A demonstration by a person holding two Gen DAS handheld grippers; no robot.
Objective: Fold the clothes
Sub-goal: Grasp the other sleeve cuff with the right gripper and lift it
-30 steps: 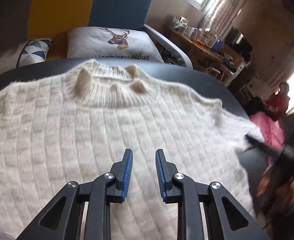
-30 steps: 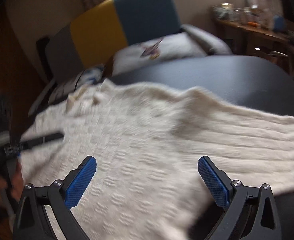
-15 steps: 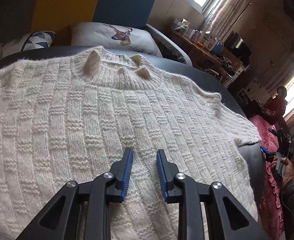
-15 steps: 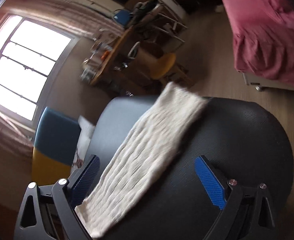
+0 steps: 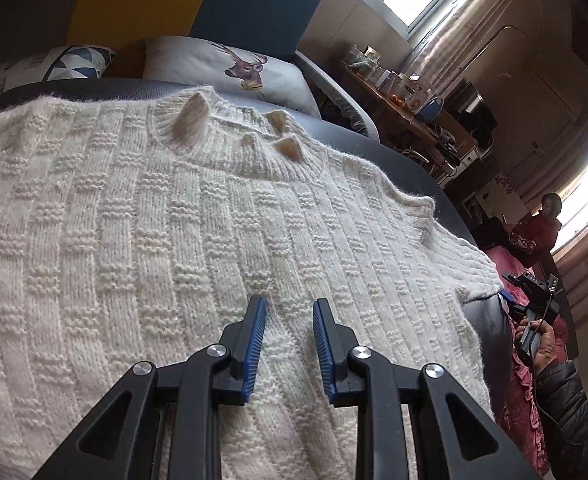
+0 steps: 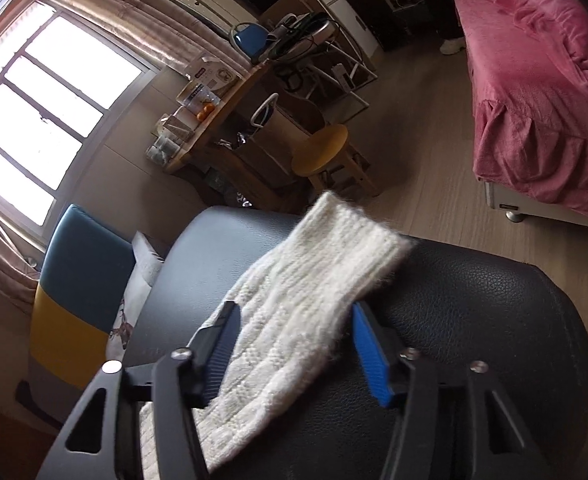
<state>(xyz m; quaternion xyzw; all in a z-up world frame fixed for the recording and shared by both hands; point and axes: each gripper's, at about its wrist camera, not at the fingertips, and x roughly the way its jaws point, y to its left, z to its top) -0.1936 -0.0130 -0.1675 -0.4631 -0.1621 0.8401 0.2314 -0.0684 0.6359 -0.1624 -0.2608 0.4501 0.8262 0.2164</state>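
Your left wrist view shows the cream knit sweater (image 5: 182, 240) spread flat on the black leather seat (image 5: 413, 164), collar toward the deer cushion (image 5: 234, 68). Only your right wrist view shows its sleeve (image 6: 294, 312), running diagonally toward the pink bed (image 6: 541, 92). No readable writing. Your left gripper (image 5: 288, 312) hangs partly open, empty, over the sweater's body. Your right gripper (image 6: 294, 344) is closing, the sleeve between its jaws.

Daylight from blown-out window (image 6: 50, 120); room dim, edges bowed, sleeve (image 6: 294, 312) slightly blurred.
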